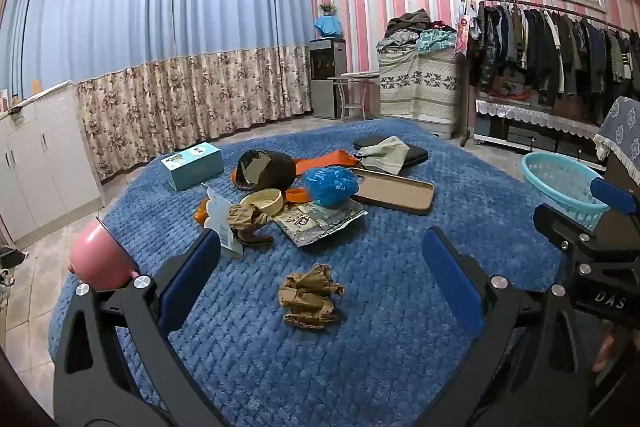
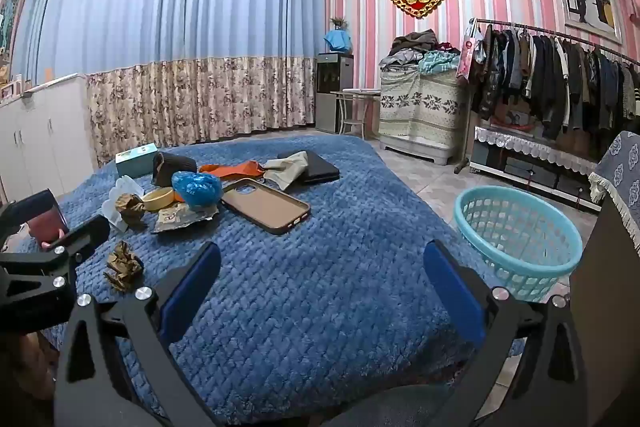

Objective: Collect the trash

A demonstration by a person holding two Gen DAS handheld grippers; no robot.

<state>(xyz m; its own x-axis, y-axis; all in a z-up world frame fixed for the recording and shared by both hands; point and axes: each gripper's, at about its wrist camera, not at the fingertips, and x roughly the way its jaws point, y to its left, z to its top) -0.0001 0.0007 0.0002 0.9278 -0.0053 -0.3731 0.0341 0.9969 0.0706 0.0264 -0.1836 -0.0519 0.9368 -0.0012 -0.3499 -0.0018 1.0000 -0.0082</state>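
Left wrist view: the left gripper (image 1: 320, 267) hovers wide open over a crumpled paper wad (image 1: 310, 297) on the blue blanket (image 1: 400, 247).

Right wrist view: the right gripper (image 2: 320, 275), jaws spread and empty, faces bare blanket beside the laundry basket (image 2: 516, 231).

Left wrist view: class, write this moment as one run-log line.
phase: approach | left gripper: open, empty | right gripper: open, empty | nearest trash: crumpled brown paper on blue blanket | basket: beside the bed
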